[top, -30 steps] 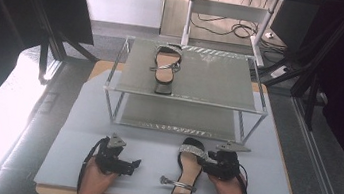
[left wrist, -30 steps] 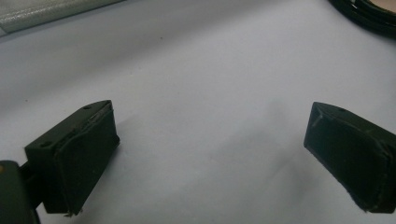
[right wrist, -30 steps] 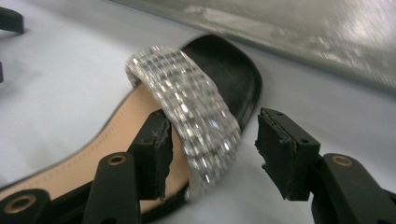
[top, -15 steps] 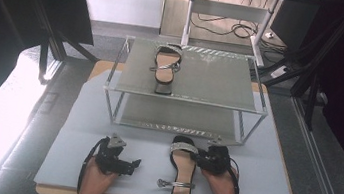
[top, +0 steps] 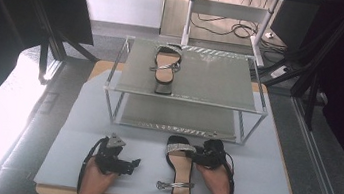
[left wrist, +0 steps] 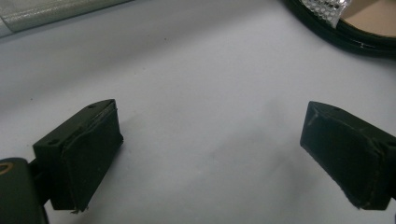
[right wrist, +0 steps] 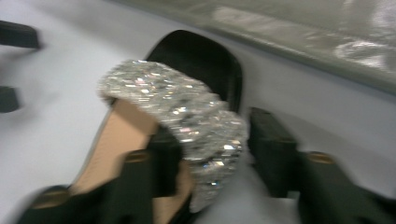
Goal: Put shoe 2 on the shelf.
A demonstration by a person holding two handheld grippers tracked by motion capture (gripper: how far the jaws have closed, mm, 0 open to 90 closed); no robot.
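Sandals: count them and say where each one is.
2. One sandal lies on the rack's top shelf; the other sandal lies on the table mat, right gripper at its strap.

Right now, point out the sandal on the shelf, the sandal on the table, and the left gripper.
Shelf sandal (top: 164,70): high view, on its tan insole.
Table sandal (top: 181,171): high view, on its tan insole behind the glitter strap.
Left gripper (top: 135,163): high view, between its jaw tips.

right claw (right wrist: 212,154) motion-blurred, sandal (right wrist: 177,116) heel cropped
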